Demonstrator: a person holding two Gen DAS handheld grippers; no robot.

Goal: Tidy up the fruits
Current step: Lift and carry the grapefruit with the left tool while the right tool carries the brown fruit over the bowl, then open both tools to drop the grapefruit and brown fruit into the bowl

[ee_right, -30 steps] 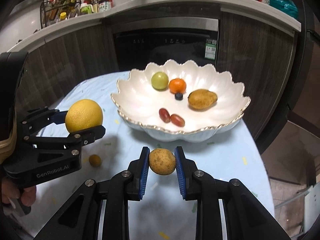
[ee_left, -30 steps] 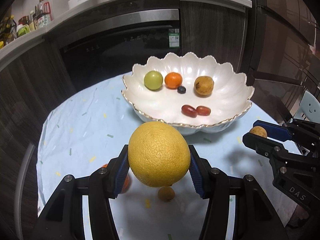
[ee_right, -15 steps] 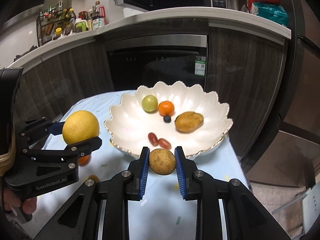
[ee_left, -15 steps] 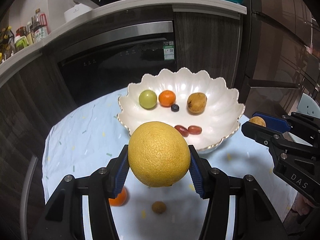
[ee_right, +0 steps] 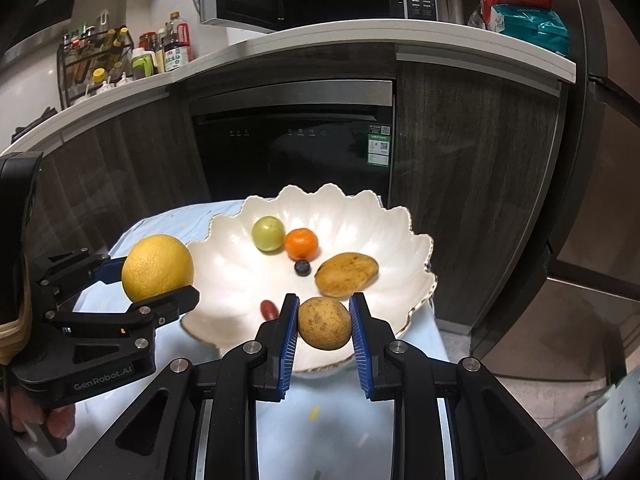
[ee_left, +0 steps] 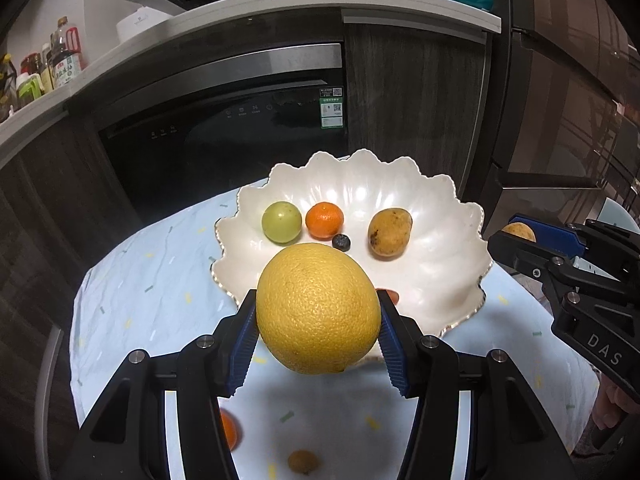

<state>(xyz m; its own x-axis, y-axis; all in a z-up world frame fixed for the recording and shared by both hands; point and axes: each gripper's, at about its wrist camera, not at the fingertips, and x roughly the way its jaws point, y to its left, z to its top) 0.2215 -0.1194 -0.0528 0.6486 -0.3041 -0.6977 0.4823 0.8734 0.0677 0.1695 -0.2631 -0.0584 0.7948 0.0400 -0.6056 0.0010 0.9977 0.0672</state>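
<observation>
My left gripper (ee_left: 318, 320) is shut on a large yellow citrus fruit (ee_left: 318, 307) and holds it raised over the near rim of the white scalloped bowl (ee_left: 452, 256). My right gripper (ee_right: 324, 330) is shut on a small brown round fruit (ee_right: 325, 323), raised above the bowl's (ee_right: 224, 248) near edge. The bowl holds a green fruit (ee_left: 281, 222), a small orange (ee_left: 324, 220), a blueberry (ee_left: 341, 242), a yellow-brown mango (ee_left: 389, 232) and red grapes (ee_right: 269, 309), partly hidden by the held fruits.
A small orange (ee_left: 229, 432) and a small brown fruit (ee_left: 303, 461) lie on the light blue tablecloth (ee_left: 152, 280) below my left gripper. A dark oven front (ee_right: 296, 148) and a counter with bottles (ee_right: 120, 56) stand behind the table.
Both grippers have risen with their fruits and moved toward the bowl; the bowl now sits lower and nearer behind the held fruits. Both grips are unchanged.
</observation>
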